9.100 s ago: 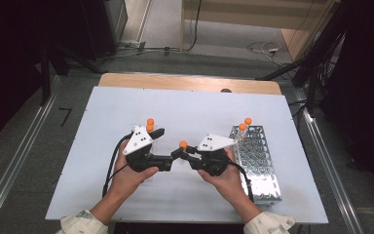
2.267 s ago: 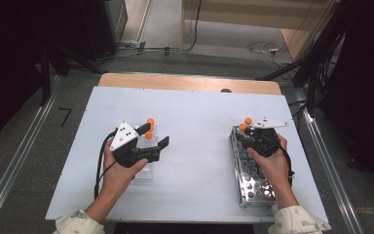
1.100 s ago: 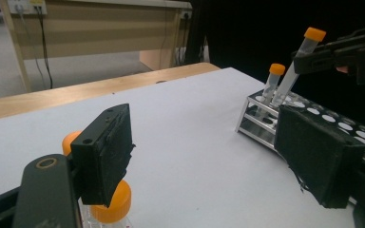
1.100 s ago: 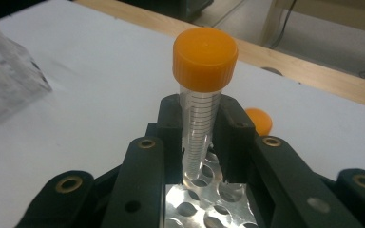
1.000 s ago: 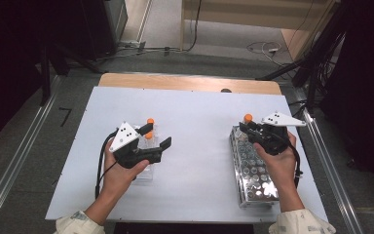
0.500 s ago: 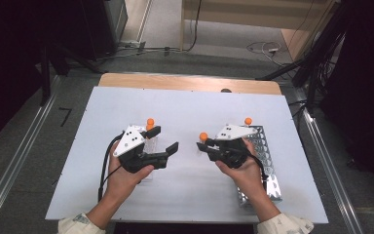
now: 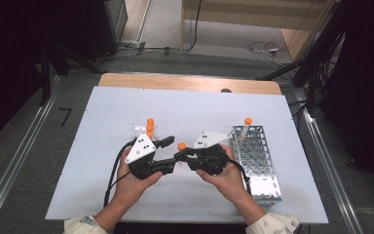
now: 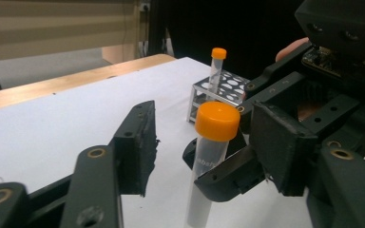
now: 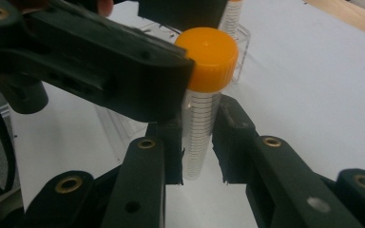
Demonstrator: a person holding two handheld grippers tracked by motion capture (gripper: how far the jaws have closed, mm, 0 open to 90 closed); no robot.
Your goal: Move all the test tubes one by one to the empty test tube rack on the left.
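High view: a white table (image 7: pixel 102 161) with a wooden edge at 12 o'clock stands on a grey floor, with dark frames and cables around it. Half a second ago the right gripper (image 7: pixel 181 155) was nearer to the rack; now it is at the table middle, just at 3 o'clock of the left gripper (image 7: pixel 168 155). The metal rack (image 7: pixel 260 165) lies at 3 o'clock of the hands and holds one capped tube (image 7: pixel 246 126) at its far corner. A clear holder (image 7: pixel 140 130) at 11 o'clock of the left gripper carries two orange-capped tubes.

Left gripper view: the tube (image 8: pixel 211 152) with orange cap stands upright between the left jaws. These jaws have just been closing, but the near pad is apart from the tube, so they are not yet clamped. The rack (image 8: pixel 218 92) with its one tube is behind.

Right gripper view: the right jaws are clamped on the tube (image 9: pixel 200 128) below its cap, and one left jaw crosses from 10 o'clock beside the cap. The holder (image 9: pixel 240 33) is behind.
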